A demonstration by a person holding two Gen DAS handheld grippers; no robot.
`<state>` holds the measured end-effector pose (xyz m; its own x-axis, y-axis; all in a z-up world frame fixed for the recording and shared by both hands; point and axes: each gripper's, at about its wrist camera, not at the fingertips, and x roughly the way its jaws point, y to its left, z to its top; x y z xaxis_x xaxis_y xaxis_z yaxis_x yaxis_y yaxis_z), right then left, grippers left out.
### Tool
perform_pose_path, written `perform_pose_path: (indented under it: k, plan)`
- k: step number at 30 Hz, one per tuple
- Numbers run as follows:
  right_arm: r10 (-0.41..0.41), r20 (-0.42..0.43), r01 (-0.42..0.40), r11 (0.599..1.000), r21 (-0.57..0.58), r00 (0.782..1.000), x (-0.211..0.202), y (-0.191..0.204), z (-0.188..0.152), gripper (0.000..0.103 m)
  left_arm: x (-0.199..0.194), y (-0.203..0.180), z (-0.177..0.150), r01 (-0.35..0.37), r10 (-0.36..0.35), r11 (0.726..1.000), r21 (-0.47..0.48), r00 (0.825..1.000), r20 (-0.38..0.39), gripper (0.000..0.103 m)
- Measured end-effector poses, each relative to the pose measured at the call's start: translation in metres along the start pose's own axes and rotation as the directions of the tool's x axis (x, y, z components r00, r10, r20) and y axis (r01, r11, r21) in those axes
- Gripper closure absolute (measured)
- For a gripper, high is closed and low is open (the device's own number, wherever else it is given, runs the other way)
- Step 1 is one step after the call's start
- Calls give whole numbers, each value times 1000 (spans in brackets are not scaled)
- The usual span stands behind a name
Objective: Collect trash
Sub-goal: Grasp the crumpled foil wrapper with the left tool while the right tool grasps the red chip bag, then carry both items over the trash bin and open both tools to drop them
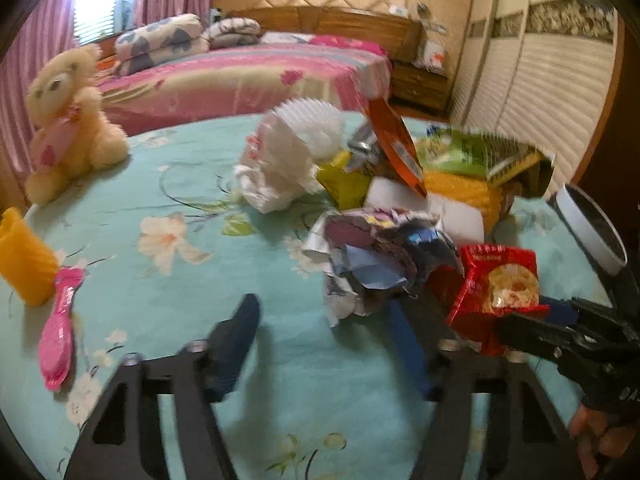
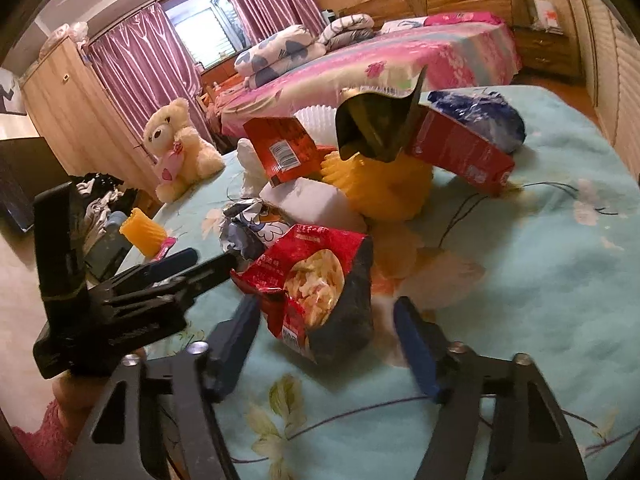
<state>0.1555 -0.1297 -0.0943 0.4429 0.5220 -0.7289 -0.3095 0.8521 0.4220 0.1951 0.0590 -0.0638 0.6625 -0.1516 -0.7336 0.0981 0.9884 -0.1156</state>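
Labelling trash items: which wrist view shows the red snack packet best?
Right wrist: the red snack packet sits centred between the right gripper's open fingers, front picture and torn top visible. Left wrist shows it off at the right, its lower edge hidden behind that gripper.

The left claw (image 1: 320, 320) reaches in from the bottom of its own view, tilted downward, its blue-padded fingers (image 1: 236, 344) standing apart with a gap between them. The right claw (image 2: 324, 320) is angled down likewise, jaws parted. A hand (image 1: 596, 436) shows at lower right, gripping a handle.
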Motion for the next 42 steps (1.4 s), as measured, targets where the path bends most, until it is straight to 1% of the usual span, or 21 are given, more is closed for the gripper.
perform_pose_path:
  k: [2, 3, 4, 8, 14, 19, 22, 26, 29, 34, 42]
  plan:
    - [4, -12, -4, 1000, 8, 1000, 1, -2, -2, 65, 8, -1, 0, 21, -21, 1000, 12, 999, -38, 87]
    - [4, -12, -4, 1000, 6, 1000, 0, -2, -2, 68, 9, -1, 0, 25, -24, 1000, 14, 999, -40, 93]
    - [5, -9, -5, 1000, -1, 1000, 1, -3, -2, 74, 8, 0, 0, 26, -25, 1000, 16, 999, -36, 96]
    - [10, 4, -10, 1000, -7, 1000, -5, -3, -4, 82, -6, -3, -3, 17, -18, 999, 45, 1000, 9, 99]
    - [6, 35, -7, 1000, 26, 999, -24, -12, -8, 84, -28, -13, -22, 42, -43, 998, 35, 999, 32, 100]
    - [-14, 58, 11, 999, 51, 998, -44, -22, -13, 84, -44, -30, -34, 87, -88, 996, 36, 995, 37, 100]
    - [-31, 76, 26, 997, 74, 997, -57, -33, -16, 84, -49, -42, -30, 105, -107, 993, 53, 994, 33, 100]
    - [-59, 112, 47, 993, 106, 992, -78, -50, -22, 84, -56, -64, -27, 159, -161, 984, 78, 987, 24, 102]
    - [-75, 133, 58, 990, 128, 988, -92, -62, -25, 84, -57, -81, -22, 175, -178, 979, 108, 984, 22, 102]
    - [-124, 166, 96, 981, 167, 978, -117, -84, -29, 84, -52, -112, -15, 206, -209, 967, 151, 978, 10, 103]
    - [-198, 199, 152, 962, 225, 960, -153, -119, -34, 84, -34, -157, -6, 236, -238, 949, 210, 971, -16, 103]
